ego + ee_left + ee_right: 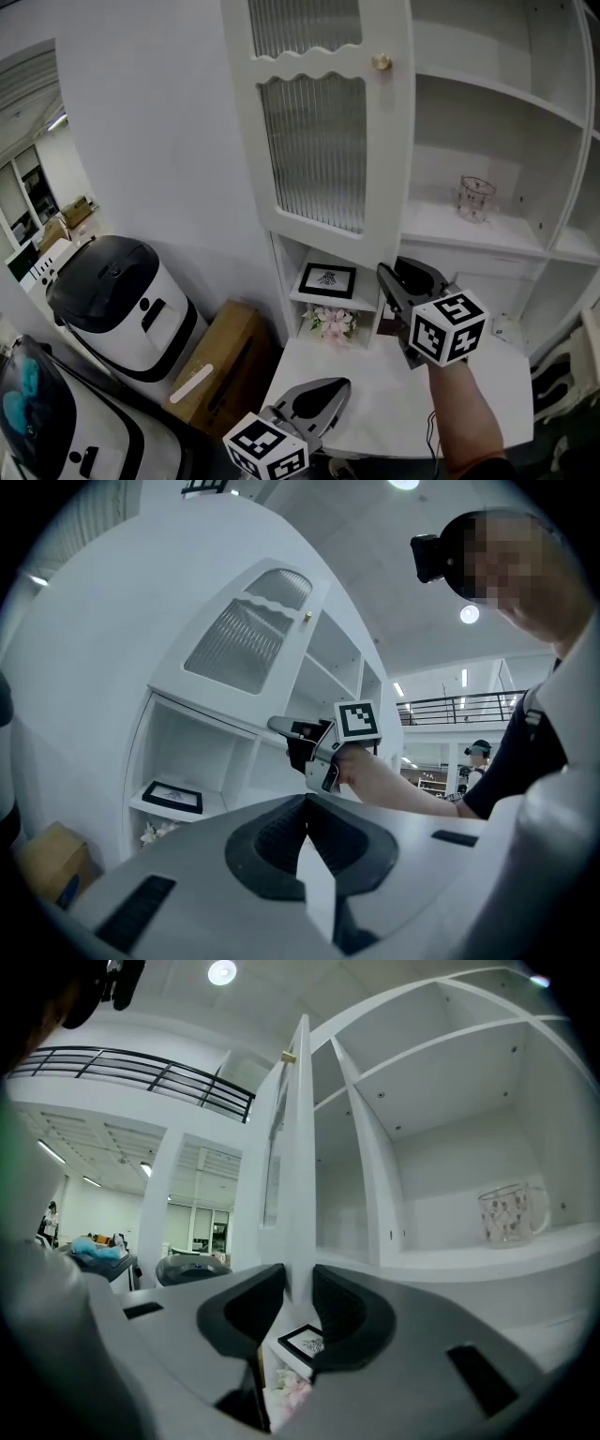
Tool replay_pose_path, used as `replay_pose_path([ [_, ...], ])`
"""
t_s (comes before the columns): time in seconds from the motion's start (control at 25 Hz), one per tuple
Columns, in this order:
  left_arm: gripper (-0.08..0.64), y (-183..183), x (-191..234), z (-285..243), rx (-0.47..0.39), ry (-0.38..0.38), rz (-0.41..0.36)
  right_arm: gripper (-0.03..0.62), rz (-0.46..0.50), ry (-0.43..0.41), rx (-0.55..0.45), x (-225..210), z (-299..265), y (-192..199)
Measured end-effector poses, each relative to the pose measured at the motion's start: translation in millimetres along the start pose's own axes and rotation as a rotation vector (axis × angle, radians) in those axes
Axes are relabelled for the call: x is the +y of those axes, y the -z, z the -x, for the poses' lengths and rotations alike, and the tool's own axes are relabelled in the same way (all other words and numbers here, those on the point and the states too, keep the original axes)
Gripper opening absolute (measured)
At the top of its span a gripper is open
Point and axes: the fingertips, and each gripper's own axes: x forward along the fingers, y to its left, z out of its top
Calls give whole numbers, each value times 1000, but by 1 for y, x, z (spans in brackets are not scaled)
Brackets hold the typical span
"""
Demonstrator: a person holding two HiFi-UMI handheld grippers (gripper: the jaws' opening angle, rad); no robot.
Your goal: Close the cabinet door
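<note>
Cabinet door (pixel 314 141) stands open at the left part of the cabinet (pixel 497 239). Right tool (pixel 384 272) sits at the door's lower free corner, jaws slightly apart with the door edge in the gap. Left tool (pixel 339 386) is clenched empty, low in front of the cabinet over the worktop (pixel 394 403).

Plain white wall (pixel 159 141) beside a white cabinet (pixel 441 230) with open shelves, fronted by a white tabletop (pixel 375 394). Lower left: a cardboard box (pixel 220 361) and a white unit with a black lid (pixel 122 291). Beyond, in a bright open hall: glazed partitions (pixel 211 1227), a dark balcony railing (pixel 141 1071), round ceiling lights (pixel 222 971).
</note>
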Motion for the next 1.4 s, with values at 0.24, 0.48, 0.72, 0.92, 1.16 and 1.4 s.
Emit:
replay_pose_path([
  [0.24, 6, 3, 14, -8, -4, 3, 13, 108, 111, 72, 5, -16, -9, -2],
  [0.48, 6, 9, 25, -17, 13, 10, 27, 201, 128, 154, 1, -42, -15, -4],
  [0.72, 6, 11, 36, -22, 22, 12, 34, 226, 181, 208, 17, -55, -25, -5],
  [0.92, 6, 7, 43, -26, 21, 13, 33, 224, 193, 233, 18, -63, -32, -5],
  [1.16, 6, 6, 50, -29, 22, 5, 35, 219, 229, 259, 21, -70, -41, -6],
  [1.4, 6, 3, 51, -23, 25, -20, 26, 219, 359, 321, 35, -71, -47, -9],
])
